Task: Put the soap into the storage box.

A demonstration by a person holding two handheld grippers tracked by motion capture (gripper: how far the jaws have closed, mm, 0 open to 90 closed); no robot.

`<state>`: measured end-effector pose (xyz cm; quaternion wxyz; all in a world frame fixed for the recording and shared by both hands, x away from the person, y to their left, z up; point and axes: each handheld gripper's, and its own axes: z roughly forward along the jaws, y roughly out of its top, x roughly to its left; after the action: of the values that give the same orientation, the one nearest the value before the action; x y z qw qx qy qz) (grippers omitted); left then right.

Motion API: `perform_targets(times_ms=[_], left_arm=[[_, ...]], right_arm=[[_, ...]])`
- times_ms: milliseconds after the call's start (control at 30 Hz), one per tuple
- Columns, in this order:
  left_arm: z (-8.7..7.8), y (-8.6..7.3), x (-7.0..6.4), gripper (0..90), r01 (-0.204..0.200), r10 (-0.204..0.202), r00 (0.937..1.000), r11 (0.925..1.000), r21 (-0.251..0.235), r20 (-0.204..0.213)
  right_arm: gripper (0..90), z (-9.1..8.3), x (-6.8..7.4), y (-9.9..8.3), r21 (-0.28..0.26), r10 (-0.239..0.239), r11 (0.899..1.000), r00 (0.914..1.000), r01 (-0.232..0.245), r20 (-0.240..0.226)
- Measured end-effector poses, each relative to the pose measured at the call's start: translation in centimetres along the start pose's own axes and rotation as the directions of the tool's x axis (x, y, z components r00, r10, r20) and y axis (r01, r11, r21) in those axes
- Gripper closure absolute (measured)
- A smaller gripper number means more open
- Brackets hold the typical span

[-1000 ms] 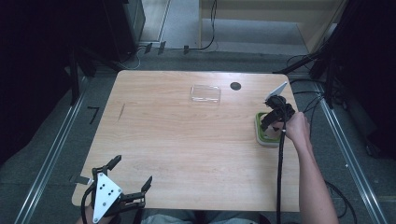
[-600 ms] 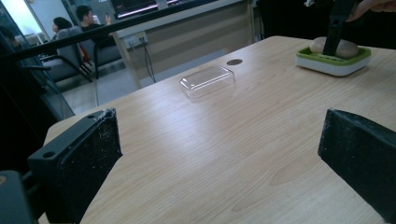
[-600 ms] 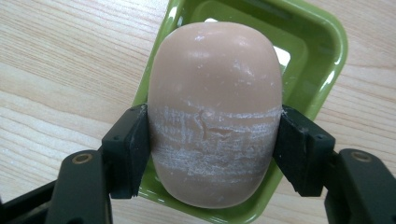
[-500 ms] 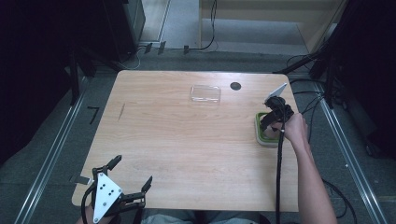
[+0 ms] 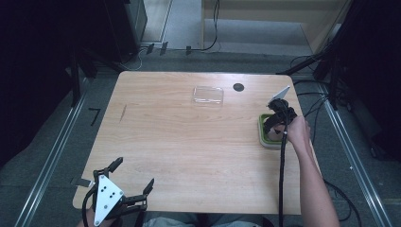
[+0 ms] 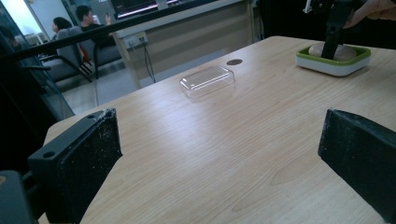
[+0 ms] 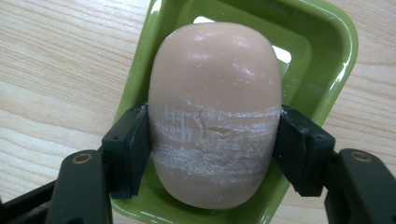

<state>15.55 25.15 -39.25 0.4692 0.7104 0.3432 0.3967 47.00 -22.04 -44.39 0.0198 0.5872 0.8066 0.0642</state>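
A dim room surrounds the work: dark equipment stands off to either side, cables trail over a grey floor [image 5: 42, 156] beyond the far edge, and in the left claw view two seated people [image 6: 74, 23] show far ahead, past a low wall with a socket. The pale wood-grain counter [image 5: 189, 142] is the largest thing, its rounded corners and light planking running under both claws. The left claw [image 5: 132, 177] hovers at the near edge with its jaws wide apart and nothing between them; ahead of it and to its right lies a clear plastic lid [image 6: 207, 80], and just beyond that a small dark round mark [image 6: 234, 61] in the wood. The right claw [image 7: 212, 144] is over the far right side, its jaws clamped on the two flanks of a beige soap bar [image 7: 215, 107] whose gripped band is scuffed white. The soap sits in a green soap dish [image 7: 327, 56] directly beneath that claw, the dish resting on the counter close to its right edge.
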Motion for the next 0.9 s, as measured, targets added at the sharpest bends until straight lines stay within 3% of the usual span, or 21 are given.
perform_targets(times_ms=[900], left_arm=[[0.03,0.02,-0.03,0.0,-0.003,0.003,1.0,1.0,-0.001,0.001]], right_arm=[[33.0,0.59,-0.25,-0.09,0.019,-0.001,1.0,1.0,0.001,0.0]])
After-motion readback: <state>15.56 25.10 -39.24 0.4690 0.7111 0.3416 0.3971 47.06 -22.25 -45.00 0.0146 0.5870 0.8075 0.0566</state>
